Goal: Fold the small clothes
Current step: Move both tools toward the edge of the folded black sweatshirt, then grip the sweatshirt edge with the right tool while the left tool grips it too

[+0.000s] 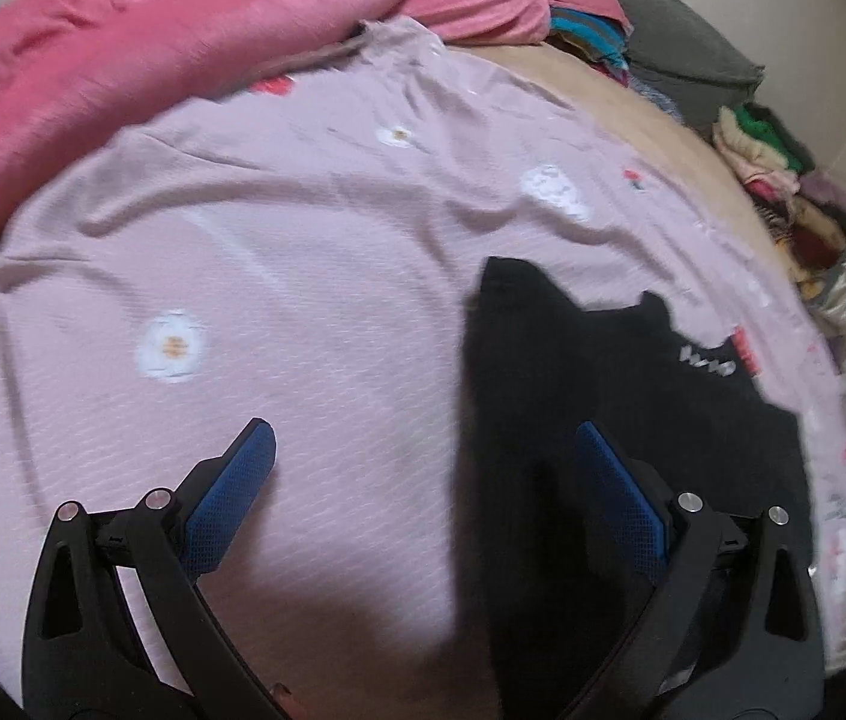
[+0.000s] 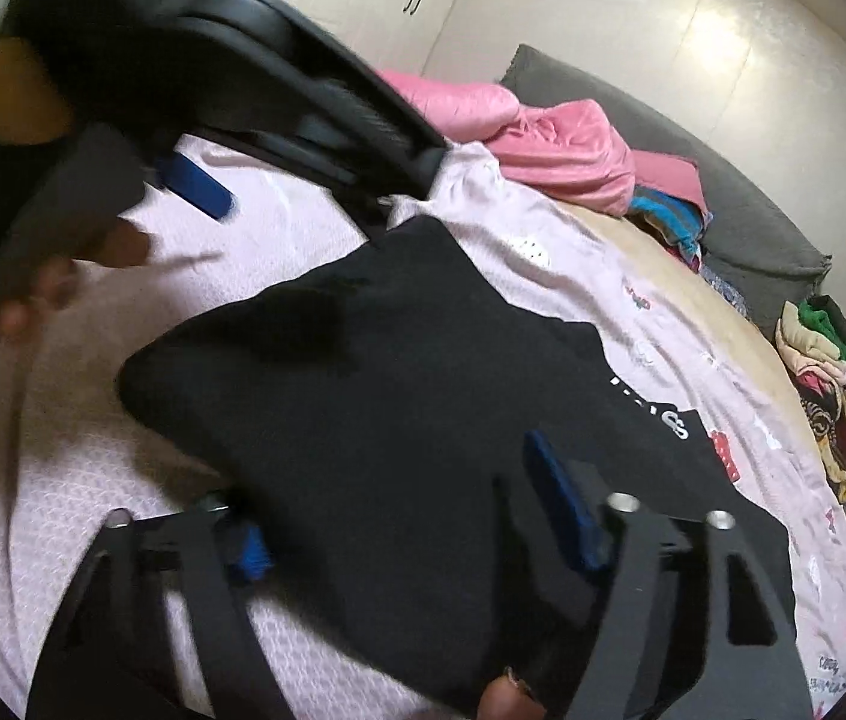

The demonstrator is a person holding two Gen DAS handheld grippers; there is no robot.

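The black garment [image 2: 399, 396] lies flat on the bed, on a lilac sheet [image 1: 279, 252] with a flower print. It has a compact shape with straight edges, so I judge that at least 1 fold is already made, but a white print [image 2: 663, 414] is visible near its far edge and the piece is not yet a small packet. I think 1 or 2 folds are left for it. The clothes pile [image 2: 831, 384] at the right edge of the bed looks unsorted, so most of the task is probably not done.

The right claw [image 2: 399, 510] sits over the near edge of the garment. Its jaws stand partly apart, with cloth between them; the left pad is half hidden by the fabric, so I cannot tell if the pads press on it. The left claw [image 1: 423, 450] is open, with nothing between its pads. It hovers over the sheet just beside the left edge of the garment, and its right finger [image 1: 621, 492] is above the black cloth.

To the left of the garment the sheet is free, so there is room to fold that way. A pink blanket [image 1: 123, 78] lies behind, well apart from the garment. On the right the bed edge and the pile are near, so there is less room.
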